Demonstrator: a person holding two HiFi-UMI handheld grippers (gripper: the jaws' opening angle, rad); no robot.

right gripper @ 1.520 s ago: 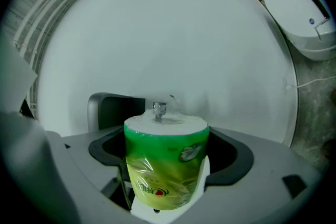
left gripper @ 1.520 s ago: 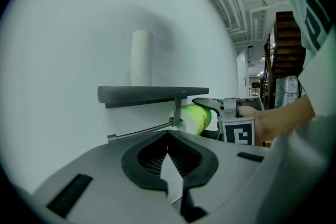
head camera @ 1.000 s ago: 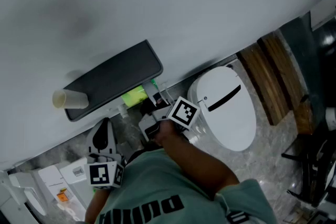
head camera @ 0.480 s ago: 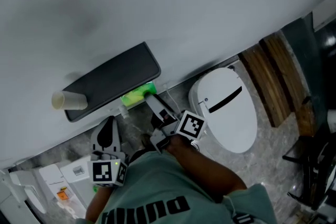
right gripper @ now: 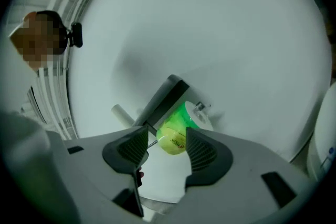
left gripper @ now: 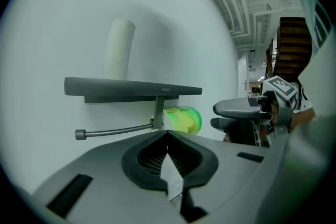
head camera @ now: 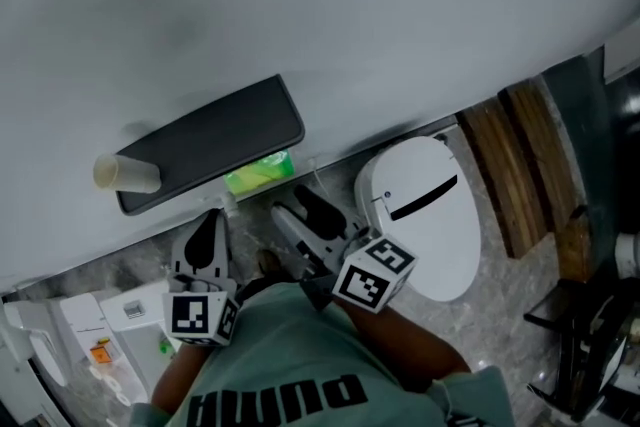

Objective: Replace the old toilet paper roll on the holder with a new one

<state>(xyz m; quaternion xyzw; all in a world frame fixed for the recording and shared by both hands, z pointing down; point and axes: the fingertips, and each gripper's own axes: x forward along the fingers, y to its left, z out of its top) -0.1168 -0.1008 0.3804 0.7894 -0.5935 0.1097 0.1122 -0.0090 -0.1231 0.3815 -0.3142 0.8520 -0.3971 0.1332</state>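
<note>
White wall (head camera: 300, 5) forms the background, with the holder (head camera: 210, 143) fixed to it: a dark flat shelf with a bracket and a thin rod (left gripper: 115, 130) beneath. The new roll (head camera: 258, 173), in a bright green wrapper, sits under the right end of the shelf, just beside the bracket; whether it is threaded on a rod cannot be told. The part of the rod running left from the bracket is bare. The old roll (head camera: 125, 173), an empty cardboard tube, stands upright on the left end of the shelf.

The right gripper (head camera: 305, 218) points toward the holder, near the green roll but apart from it. Its jaws have just been closing and now stand about half apart with nothing between the pads; the green roll shows beyond the gap. The left gripper (head camera: 210, 220) is lower and to the left, below the shelf, with its jaws brought together and gripping no object.

A white toilet (head camera: 425, 215) with its lid down stands to the right on the grey marbled floor (head camera: 120, 285), and wooden boards (head camera: 510, 165) lie further right
</note>
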